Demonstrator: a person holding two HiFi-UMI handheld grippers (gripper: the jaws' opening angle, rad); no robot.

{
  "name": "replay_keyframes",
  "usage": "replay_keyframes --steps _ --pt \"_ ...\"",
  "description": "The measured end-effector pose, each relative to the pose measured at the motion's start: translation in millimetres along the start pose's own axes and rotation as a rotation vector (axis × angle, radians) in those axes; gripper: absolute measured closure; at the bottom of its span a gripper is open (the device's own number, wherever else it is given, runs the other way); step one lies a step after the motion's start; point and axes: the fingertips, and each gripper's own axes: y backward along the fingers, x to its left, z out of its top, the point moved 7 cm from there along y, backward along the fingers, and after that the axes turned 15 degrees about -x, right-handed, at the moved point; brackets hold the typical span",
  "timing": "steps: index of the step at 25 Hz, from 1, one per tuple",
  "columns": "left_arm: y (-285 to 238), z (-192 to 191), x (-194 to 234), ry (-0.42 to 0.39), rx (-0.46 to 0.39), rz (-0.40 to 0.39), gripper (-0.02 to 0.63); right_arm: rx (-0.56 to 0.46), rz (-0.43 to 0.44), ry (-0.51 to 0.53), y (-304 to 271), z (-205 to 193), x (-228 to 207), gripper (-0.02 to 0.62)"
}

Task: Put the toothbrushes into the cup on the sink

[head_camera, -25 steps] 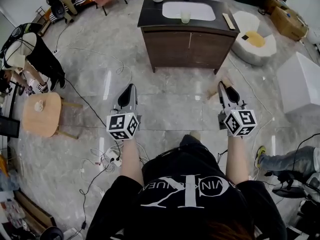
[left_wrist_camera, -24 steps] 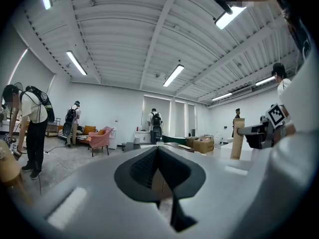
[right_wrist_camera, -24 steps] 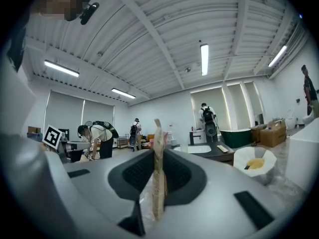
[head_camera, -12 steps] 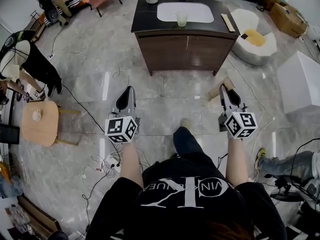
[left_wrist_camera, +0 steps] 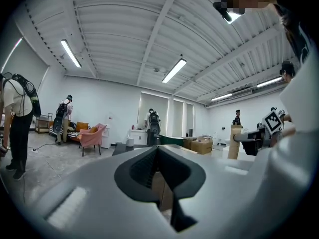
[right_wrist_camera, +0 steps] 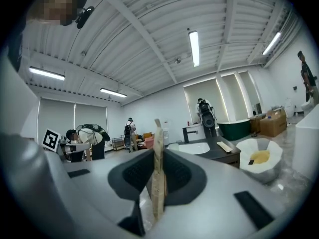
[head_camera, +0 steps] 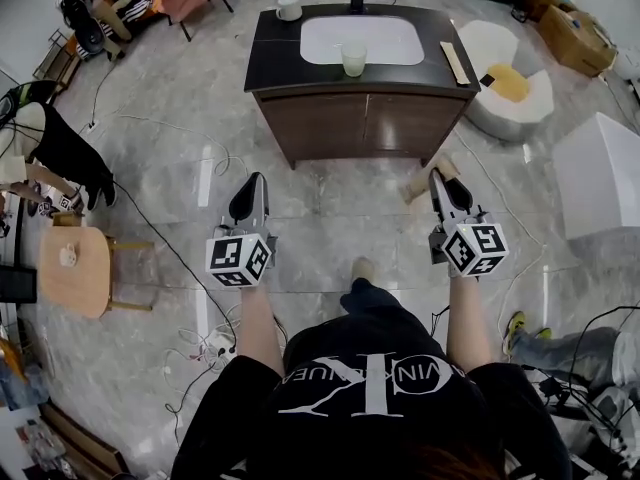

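Note:
The dark-topped sink cabinet (head_camera: 275, 63) stands ahead of me, with a pale translucent cup (head_camera: 353, 58) on the basin's front rim. A white mug (head_camera: 289, 8) sits at its back left, and a tan stick-shaped item (head_camera: 455, 63) lies on its right side. My right gripper (head_camera: 438, 180) is shut on a flat tan toothbrush (head_camera: 422, 183). In the right gripper view the toothbrush (right_wrist_camera: 158, 158) stands upright between the pads (right_wrist_camera: 174, 176). My left gripper (head_camera: 250, 193) is shut with nothing in it, and its jaws (left_wrist_camera: 158, 158) meet. Both grippers hang over the floor, short of the cabinet.
A white and yellow beanbag seat (head_camera: 510, 83) and a white box (head_camera: 605, 163) stand on the right. A round wooden stool (head_camera: 70, 268) stands at the left, and cables (head_camera: 215, 343) trail over the floor. A person (head_camera: 50, 138) bends at the far left.
I have walked toward the sink cabinet, which now looks larger and nearer. Both grippers keep their pose, and the toothbrush stays in the right one.

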Motion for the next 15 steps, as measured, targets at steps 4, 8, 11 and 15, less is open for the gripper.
replay_keyframes --steps 4,8,11,15 --pt "-34.2 -6.6 0.5 0.003 0.008 -0.002 0.594 0.001 0.018 -0.005 -27.5 0.9 -21.7 0.531" --pt "-65.3 -14.3 -1.7 -0.004 0.017 -0.01 0.594 0.007 0.046 -0.006 -53.0 -4.2 -39.5 0.531" --pt "-84.4 -20.9 -1.7 -0.004 0.024 -0.009 0.594 0.013 0.056 -0.011 -70.5 -7.8 -52.1 0.531" --pt "-102.4 -32.4 0.1 0.013 0.031 0.012 0.594 0.018 0.062 -0.011 -87.5 -10.1 -69.6 0.531"
